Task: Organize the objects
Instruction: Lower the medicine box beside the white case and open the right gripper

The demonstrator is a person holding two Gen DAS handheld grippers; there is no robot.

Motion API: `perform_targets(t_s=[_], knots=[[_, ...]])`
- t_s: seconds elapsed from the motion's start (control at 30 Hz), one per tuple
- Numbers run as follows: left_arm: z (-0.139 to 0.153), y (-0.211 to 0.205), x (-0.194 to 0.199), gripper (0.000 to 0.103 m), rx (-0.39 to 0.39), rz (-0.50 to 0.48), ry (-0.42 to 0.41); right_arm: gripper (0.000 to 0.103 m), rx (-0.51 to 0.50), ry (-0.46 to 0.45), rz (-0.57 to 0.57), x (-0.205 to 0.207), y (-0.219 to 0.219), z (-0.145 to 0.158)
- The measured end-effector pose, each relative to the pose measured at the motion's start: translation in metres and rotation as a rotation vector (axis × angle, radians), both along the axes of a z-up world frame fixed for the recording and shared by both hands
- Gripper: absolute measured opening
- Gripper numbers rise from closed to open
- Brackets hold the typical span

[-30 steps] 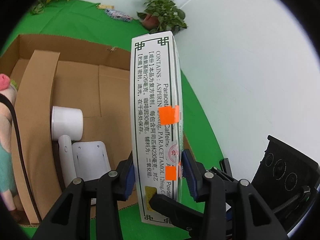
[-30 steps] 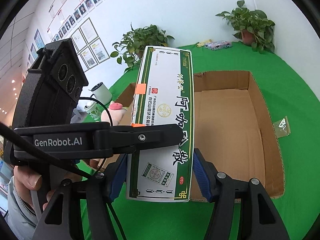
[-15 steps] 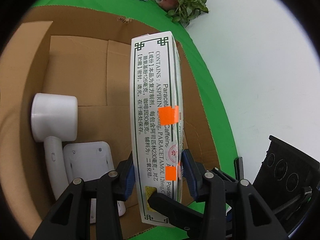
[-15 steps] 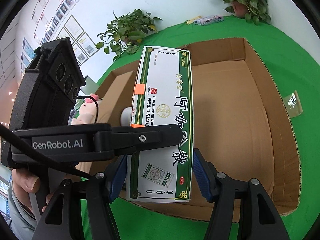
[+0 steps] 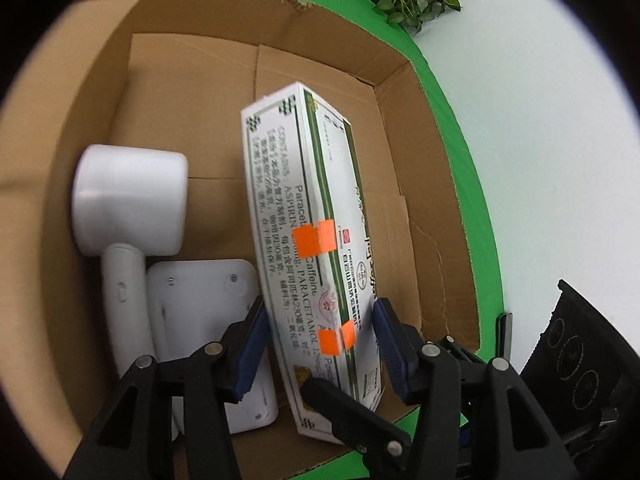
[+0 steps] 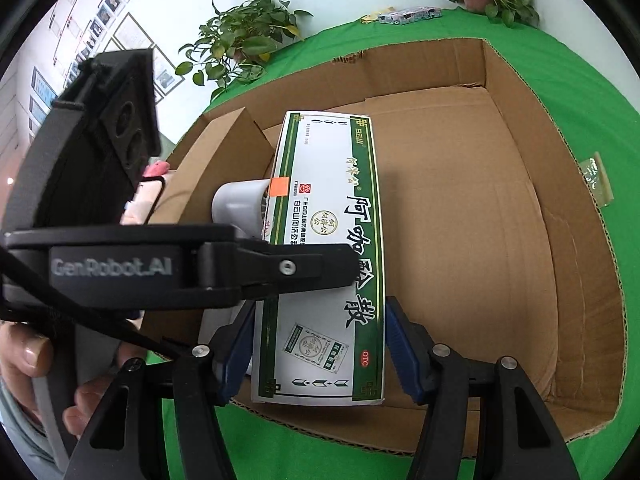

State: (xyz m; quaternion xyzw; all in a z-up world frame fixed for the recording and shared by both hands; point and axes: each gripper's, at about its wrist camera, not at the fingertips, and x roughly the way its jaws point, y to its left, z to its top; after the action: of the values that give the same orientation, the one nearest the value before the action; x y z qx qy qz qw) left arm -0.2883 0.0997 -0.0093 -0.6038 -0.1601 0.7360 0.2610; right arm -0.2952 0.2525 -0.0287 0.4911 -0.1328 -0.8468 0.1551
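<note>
A green and white medicine box [image 5: 308, 248] with orange stickers stands tilted inside a brown cardboard box [image 5: 192, 72]. My left gripper [image 5: 318, 344] is open, its blue pads a little apart from the medicine box on both sides. In the right wrist view the medicine box [image 6: 332, 248] leans between the pads of my right gripper [image 6: 320, 344], which is open, with small gaps on both sides. The left gripper's finger crosses in front of it.
A white hair dryer [image 5: 128, 204] and a white flat device [image 5: 200, 312] lie in the cardboard box's left part. The right part of the box floor [image 6: 460, 220] is bare. Green cloth [image 6: 304, 456] covers the table. Potted plants [image 6: 244, 40] stand behind.
Both grippers moved forward and down over the cardboard box. Both opened, and the medicine box tipped from upright to a lean inside the box.
</note>
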Motion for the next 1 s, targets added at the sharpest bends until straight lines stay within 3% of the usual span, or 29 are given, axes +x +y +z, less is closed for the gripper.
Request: perform_targets(t_s=[0.07, 0.3, 0.53, 0.87, 1.0], knots=[[0.008, -0.007, 0.002, 0.051, -0.042, 0.014, 0.024, 0.059, 0.025, 0.001, -0.004, 0.003, -0.004, 0.000], [0.008, -0.038, 0.001, 0.051, -0.045, 0.040, 0.096, 0.059, 0.100, -0.024, -0.041, 0.000, -0.008, -0.008], [0.025, -0.070, 0.022, 0.051, -0.104, 0.096, 0.188, 0.060, 0.216, -0.041, -0.043, -0.001, -0.021, -0.014], [0.050, -0.080, 0.045, 0.051, -0.232, 0.175, 0.432, 0.065, 0.255, -0.051, -0.037, 0.005, -0.033, -0.008], [0.061, -0.100, 0.065, 0.051, -0.307, 0.207, 0.531, 0.071, 0.244, -0.001, -0.022, 0.015, -0.034, -0.001]])
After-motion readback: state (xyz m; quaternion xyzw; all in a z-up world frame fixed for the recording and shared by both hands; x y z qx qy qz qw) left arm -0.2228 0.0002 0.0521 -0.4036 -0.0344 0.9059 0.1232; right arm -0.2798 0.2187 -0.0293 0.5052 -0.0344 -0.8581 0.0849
